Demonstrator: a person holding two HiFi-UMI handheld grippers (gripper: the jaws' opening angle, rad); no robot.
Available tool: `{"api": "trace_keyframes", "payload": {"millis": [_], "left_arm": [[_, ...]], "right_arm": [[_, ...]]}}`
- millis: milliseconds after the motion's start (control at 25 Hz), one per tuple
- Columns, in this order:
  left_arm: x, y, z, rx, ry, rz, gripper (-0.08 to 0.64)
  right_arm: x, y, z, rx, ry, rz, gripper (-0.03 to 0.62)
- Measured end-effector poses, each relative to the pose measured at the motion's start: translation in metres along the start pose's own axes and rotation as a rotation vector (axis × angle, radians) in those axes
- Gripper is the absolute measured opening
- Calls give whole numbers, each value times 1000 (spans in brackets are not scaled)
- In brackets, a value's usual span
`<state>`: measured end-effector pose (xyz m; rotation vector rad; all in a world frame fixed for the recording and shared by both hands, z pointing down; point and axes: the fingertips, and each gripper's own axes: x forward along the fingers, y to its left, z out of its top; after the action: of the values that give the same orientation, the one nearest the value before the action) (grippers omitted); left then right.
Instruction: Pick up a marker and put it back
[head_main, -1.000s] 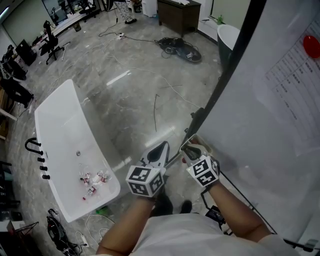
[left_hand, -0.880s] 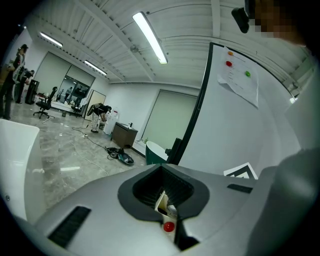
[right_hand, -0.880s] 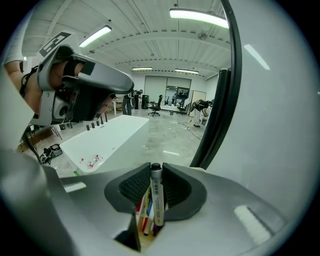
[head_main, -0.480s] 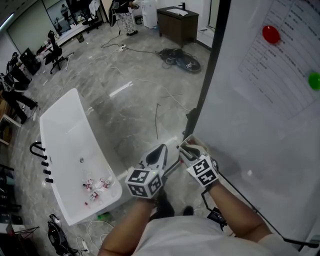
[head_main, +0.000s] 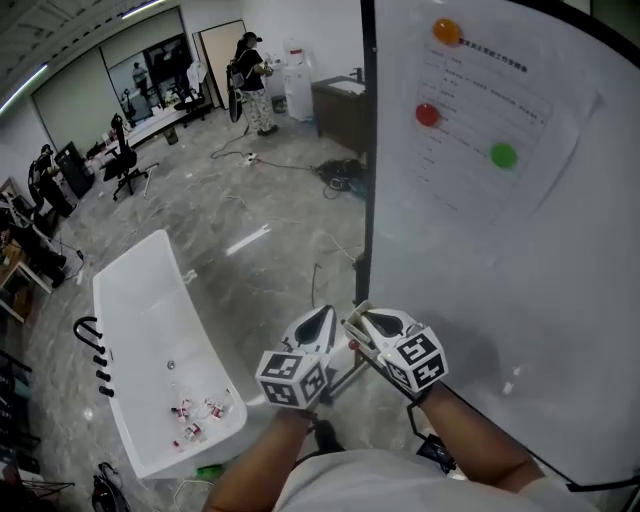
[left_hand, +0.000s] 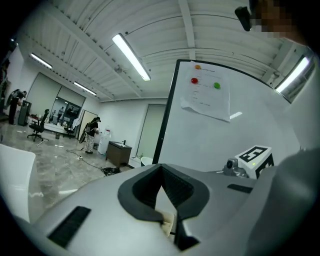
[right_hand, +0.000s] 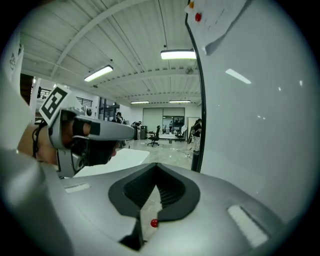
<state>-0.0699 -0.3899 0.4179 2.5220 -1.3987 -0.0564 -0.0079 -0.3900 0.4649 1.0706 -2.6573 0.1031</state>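
Whiteboard (head_main: 520, 280) fills the right of the head view. Its black left edge stands upright, just beyond the grippers. White bathtub (head_main: 130, 300) sits on the floor, well apart to the left.

Paper sheet (head_main: 480, 100) is pinned high on the board near its left edge by an orange magnet (head_main: 446, 30), a red magnet (head_main: 428, 114) and a green magnet (head_main: 503, 155). Print on the sheet is too small to read. No brand or label legible anywhere (cubes carry only square markers).

Right gripper (head_main: 352, 322): jaws pressed onto the marker (right_hand: 150, 212), a pale barrel w/ a red end showing low in the gap.

Left gripper (head_main: 320, 318): jaws drawn together, tips just beside the right gripper's. A small cream piece (left_hand: 167, 222) sits low between them; can't tell what it is.

Key relation: the marker is already in the right gripper, and the board lies to that gripper's right, so the right is the nearer tool. The left is on the far side from the board.

Long axis appears to run slantwise across the jaws, red end toward the left gripper (low confidence; mostly hidden in the head view).

Judgement: pick-up done, put-back pending. No tray or ledge is in view, so the drop spot can't be fixed. Approach probably calls for lining the barrel up along whatever ledge the board has.
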Motion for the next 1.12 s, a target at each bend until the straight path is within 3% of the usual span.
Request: {"api": "trace_keyframes", "payload": {"millis": [400, 1120], "left_arm": [[-28, -58, 21, 64, -17, 20, 2], [-38, -76, 32, 100, -44, 20, 2]], "right_arm": [[-78, 23, 71, 10, -200, -5, 2], [-92, 33, 90, -9, -249, -10, 2]]}}
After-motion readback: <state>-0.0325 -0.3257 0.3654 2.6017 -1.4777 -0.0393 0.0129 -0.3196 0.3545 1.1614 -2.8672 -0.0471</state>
